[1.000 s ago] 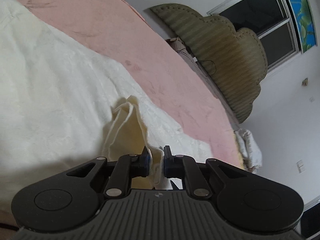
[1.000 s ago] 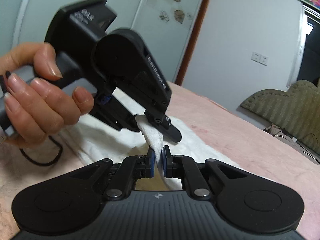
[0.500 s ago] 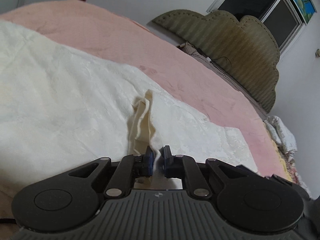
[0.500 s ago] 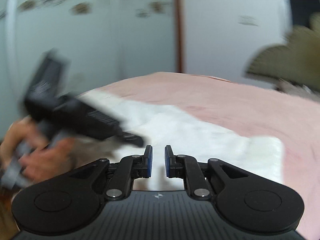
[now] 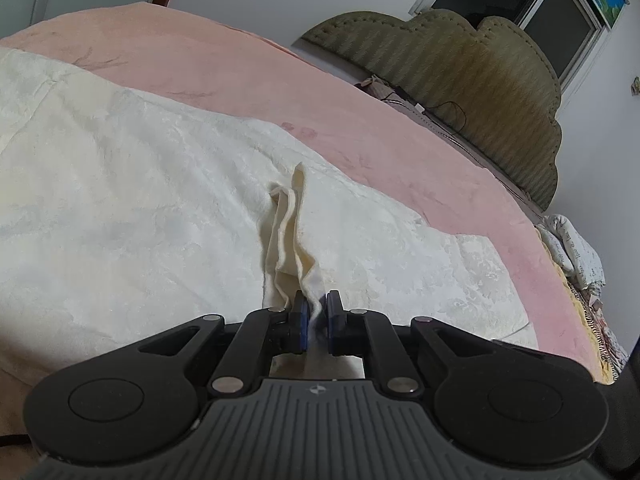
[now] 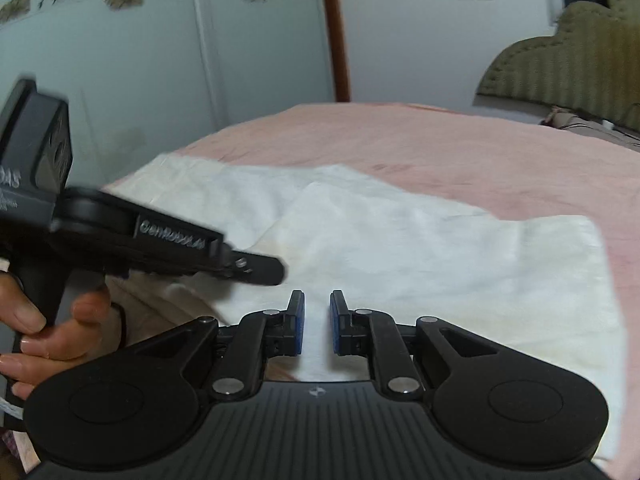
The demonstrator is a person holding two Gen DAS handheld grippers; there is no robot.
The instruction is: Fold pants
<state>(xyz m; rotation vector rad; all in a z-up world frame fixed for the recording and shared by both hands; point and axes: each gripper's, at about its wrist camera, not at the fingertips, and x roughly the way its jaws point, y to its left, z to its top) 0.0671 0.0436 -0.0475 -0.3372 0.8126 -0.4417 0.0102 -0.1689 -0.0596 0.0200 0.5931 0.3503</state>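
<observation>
left hand-held gripper [image 5: 316, 316] pinches a bunched edge of the pants [image 5: 160, 208]. right hand-held gripper [image 6: 316, 320] is open, empty, just beside it. pants run long left-to-right across the bed [image 5: 400, 148], bulk on the far side.

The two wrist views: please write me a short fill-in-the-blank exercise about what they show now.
1. The cream-white cloth pants lie on a ____ bedspread.
2. A pinched ridge of cloth sits between the jaws of the ____ gripper.
3. The jaws of the right gripper stand apart and hold ____.

Missing words: pink; left; nothing
</observation>
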